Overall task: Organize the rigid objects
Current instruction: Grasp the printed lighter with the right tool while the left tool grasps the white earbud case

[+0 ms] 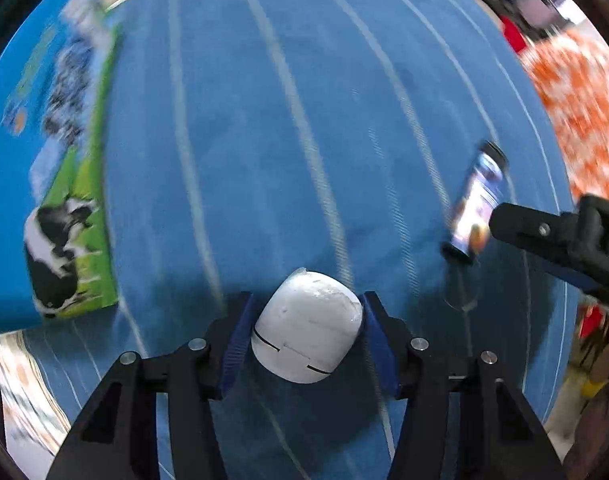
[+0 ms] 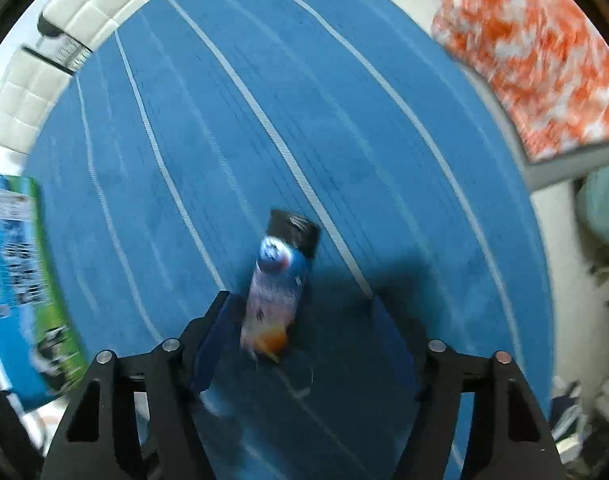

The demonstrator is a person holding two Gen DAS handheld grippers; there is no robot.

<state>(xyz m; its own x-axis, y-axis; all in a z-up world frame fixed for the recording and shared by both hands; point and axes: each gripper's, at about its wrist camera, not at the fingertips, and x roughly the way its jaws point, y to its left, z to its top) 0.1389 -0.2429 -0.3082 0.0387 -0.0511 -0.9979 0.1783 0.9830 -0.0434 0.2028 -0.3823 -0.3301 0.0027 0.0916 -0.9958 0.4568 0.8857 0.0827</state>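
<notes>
Your left gripper [image 1: 306, 332] points down at the blue striped cloth [image 1: 304, 120] and is clamped on a white rounded jar [image 1: 306, 326]: both blue pads press its sides, the left pad at 9 o'clock of the jar and the right pad at 3 o'clock. The jar lies on the cloth at the bottom centre of your left view.

Your right gripper [image 2: 300, 332] also points down, and its jaws stand apart. A small bottle with a black cap [image 2: 278, 288] lies between them, cap towards 12 o'clock. It sits just beside the left finger [image 2: 212, 340], and blur hides whether they touch; the right finger [image 2: 388, 340] is well clear of it, at the bottle's 3 o'clock. So this gripper is not gripping anything.

In your left view the same bottle lies at about 3 o'clock of the jar, with a black finger of the right gripper reaching in over its lower end.

Further out, a blue and green carton printed with a cow [image 1: 70, 216] lies at 9 o'clock of the jar, apart from it. In the right view it shows at the left edge, well apart from the bottle. An orange and white patterned cloth [image 2: 536, 56] lies at 1 to 2 o'clock, off the blue cloth. White padded furniture [image 2: 84, 12] curves along 10 to 11 o'clock. Between both grippers and 12 o'clock the blue cloth is bare.
</notes>
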